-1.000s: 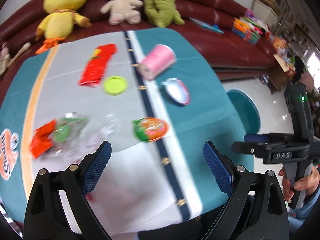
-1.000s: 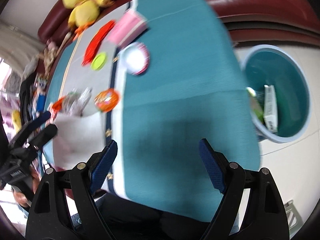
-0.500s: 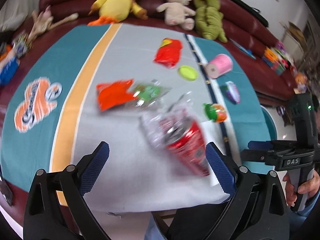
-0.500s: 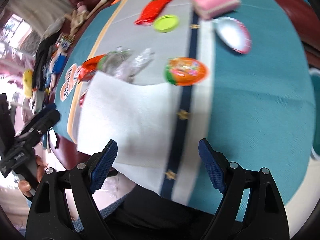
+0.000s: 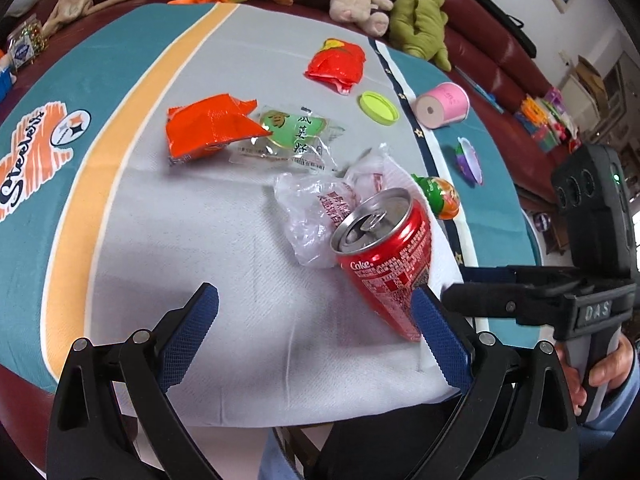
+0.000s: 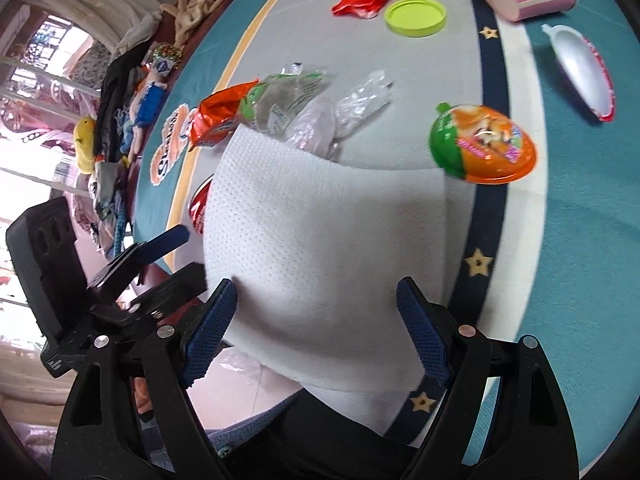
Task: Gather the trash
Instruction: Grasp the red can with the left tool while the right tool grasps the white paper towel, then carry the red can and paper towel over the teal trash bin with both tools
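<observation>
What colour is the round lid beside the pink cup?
Lime green lid, clearest in the right wrist view.

can (image 5: 384, 256) beside bag (image 5: 312, 216) (touching), wrappers (image 5: 248, 132) behind

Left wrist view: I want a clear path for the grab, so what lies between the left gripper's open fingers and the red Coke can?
In the left wrist view only bare grey cloth separates the left gripper from the Coke can.
</observation>
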Tool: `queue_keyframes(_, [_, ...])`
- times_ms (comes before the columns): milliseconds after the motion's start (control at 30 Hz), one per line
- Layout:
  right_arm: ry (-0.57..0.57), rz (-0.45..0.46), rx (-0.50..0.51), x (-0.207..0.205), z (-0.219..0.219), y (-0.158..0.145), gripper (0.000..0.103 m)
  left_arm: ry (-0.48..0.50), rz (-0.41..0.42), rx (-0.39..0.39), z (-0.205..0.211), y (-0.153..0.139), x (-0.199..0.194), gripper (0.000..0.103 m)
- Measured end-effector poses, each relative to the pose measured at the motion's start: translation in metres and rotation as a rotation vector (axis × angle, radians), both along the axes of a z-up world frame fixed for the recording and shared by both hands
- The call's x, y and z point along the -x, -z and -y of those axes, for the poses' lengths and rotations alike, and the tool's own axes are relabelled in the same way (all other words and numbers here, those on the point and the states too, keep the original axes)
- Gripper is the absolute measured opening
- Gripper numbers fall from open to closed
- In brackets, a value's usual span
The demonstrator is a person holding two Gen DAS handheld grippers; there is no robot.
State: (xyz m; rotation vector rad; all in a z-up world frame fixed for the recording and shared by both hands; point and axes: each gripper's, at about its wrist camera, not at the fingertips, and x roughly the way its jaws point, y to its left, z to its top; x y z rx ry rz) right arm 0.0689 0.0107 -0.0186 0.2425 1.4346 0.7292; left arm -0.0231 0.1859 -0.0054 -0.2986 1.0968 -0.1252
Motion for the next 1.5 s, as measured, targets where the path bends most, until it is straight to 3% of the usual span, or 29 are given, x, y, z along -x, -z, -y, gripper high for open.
queue_keyframes(33, [-0.003, -0.005, -0.009, 0.001, 0.0, 0.0, 0.062, -0.001, -0.004, 0.001, 0.0, 0.001, -0.001, 0.097])
queue_keyframes(200, [-0.016, -0.01, -0.042, 0.005, 0.001, 0.0, 0.047, -0.01, -0.022, 0.002, 0.0, 0.006, -0.005, 0.097])
queue_keyframes(300, [-0.011, 0.03, -0.056, 0.009, 0.007, -0.008, 0.03, -0.01, -0.032, 0.007, 0.002, 0.007, -0.007, 0.097])
queue_keyframes(367, [0.004, 0.054, -0.063, 0.011, 0.014, -0.015, 0.009, -0.012, -0.031, 0.009, 0.006, 0.006, -0.009, 0.097])
queue_keyframes(700, [0.161, 0.111, -0.033, 0.016, 0.082, -0.022, 0.006, -0.016, -0.02, 0.021, 0.044, 0.004, -0.02, 0.097])
queue_keyframes(867, [0.234, 0.093, -0.013, 0.021, 0.115, -0.013, 0.006, 0.084, -0.013, -0.089, 0.065, 0.002, -0.019, 0.097])
queue_keyframes(933, [0.249, 0.093, -0.009, 0.024, 0.125, -0.011, 0.006, 0.16, 0.023, -0.19, 0.073, -0.003, -0.012, 0.097])
queue_keyframes(1133, [0.261, 0.091, -0.022, 0.027, 0.129, -0.008, 0.006, 0.328, 0.07, -0.363, 0.087, 0.001, -0.001, 0.097])
queue_keyframes(1267, [0.256, 0.096, -0.027, 0.028, 0.127, -0.012, 0.006, 0.489, 0.109, -0.526, 0.107, 0.01, -0.003, 0.097])
queue_keyframes(1333, [0.263, 0.104, -0.031, 0.031, 0.128, -0.015, 0.006, 0.544, 0.1, -0.548, 0.117, 0.015, -0.004, 0.096])
queue_keyframes(1400, [0.281, 0.111, -0.032, 0.032, 0.135, -0.018, 0.006, 0.558, 0.092, -0.538, 0.125, 0.019, -0.003, 0.084])
queue_keyframes(1433, [0.291, 0.112, -0.032, 0.032, 0.137, -0.019, 0.006, 0.562, 0.083, -0.522, 0.129, 0.02, -0.003, 0.077])
queue_keyframes(1500, [0.316, 0.112, -0.029, 0.032, 0.145, -0.018, 0.006, 0.536, 0.061, -0.452, 0.136, 0.023, -0.005, 0.075])
